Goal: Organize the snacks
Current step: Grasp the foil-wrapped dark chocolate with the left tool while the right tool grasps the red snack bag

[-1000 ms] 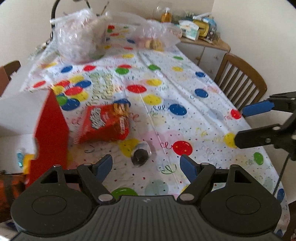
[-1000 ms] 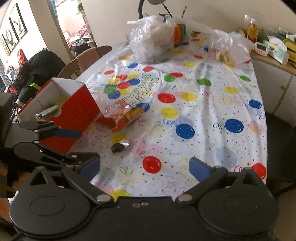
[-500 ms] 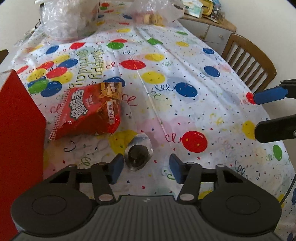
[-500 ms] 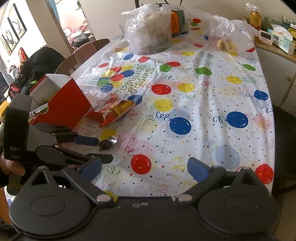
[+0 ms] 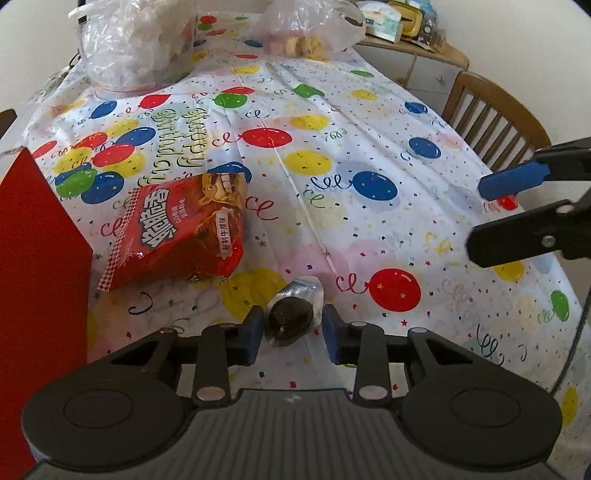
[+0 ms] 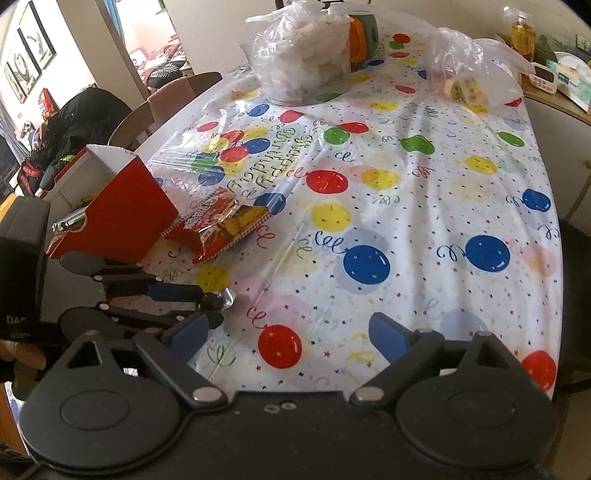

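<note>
A small dark snack in a clear silvery wrapper [image 5: 291,317] lies on the balloon-print tablecloth [image 5: 369,129]. My left gripper [image 5: 291,332] is low over it, its blue pads [image 5: 255,334] close on either side of the wrapper with a thin gap showing. The right wrist view shows the left gripper [image 6: 212,306] with the snack [image 6: 218,300] at its tips. A red snack bag [image 5: 184,229] lies just beyond, beside an open red box [image 6: 122,218] that holds packets. My right gripper [image 6: 286,328] hovers open and empty over the table's right side.
Two clear plastic bags [image 5: 136,44] [image 5: 306,29] with food sit at the far end. A wooden chair [image 5: 495,110] stands at the right edge, and a cabinet [image 6: 554,122] is behind it. Chairs and a dark jacket [image 6: 85,122] are at the left.
My left gripper has come down and forward over the small wrapped snack, and its fingers have narrowed from wide apart to just flanking it. The right gripper has barely moved.
</note>
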`<state>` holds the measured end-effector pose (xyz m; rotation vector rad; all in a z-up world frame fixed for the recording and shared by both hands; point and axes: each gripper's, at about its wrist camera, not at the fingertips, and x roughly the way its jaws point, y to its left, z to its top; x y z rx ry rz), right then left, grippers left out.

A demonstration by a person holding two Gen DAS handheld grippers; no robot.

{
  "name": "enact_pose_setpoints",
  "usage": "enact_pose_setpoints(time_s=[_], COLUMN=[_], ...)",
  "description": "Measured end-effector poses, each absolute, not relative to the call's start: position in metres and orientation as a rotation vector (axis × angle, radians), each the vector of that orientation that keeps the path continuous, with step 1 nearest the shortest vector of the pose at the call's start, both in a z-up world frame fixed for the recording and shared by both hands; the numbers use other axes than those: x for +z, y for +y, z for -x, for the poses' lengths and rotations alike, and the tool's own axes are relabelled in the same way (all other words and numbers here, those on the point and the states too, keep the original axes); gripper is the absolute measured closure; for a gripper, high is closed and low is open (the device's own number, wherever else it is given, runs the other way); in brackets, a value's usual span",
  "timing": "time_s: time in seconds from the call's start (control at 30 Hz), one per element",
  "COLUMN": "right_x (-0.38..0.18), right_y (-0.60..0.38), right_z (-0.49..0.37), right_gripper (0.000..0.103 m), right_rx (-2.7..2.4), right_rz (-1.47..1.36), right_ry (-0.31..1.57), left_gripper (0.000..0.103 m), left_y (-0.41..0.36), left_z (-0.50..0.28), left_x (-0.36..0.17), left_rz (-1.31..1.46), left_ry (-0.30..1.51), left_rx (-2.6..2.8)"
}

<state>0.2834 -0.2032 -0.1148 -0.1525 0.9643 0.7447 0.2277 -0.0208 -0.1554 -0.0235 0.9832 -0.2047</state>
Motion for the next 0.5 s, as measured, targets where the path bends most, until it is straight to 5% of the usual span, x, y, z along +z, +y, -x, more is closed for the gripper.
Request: enact_pose_setpoints(time_s=[0.5], right_x=[-0.114], right_y=[-0.117], right_z=[-0.313], right_gripper=[0.010], right_rx=[0.908], right_rz=[0.280], right_ry=[0.919], left_gripper=[0.072], left_y=[0.020], left_z=[-0.188], left_x=[-0.139], left_rz=[0.206], left_ry=[0.941], left_rx=[-0.095])
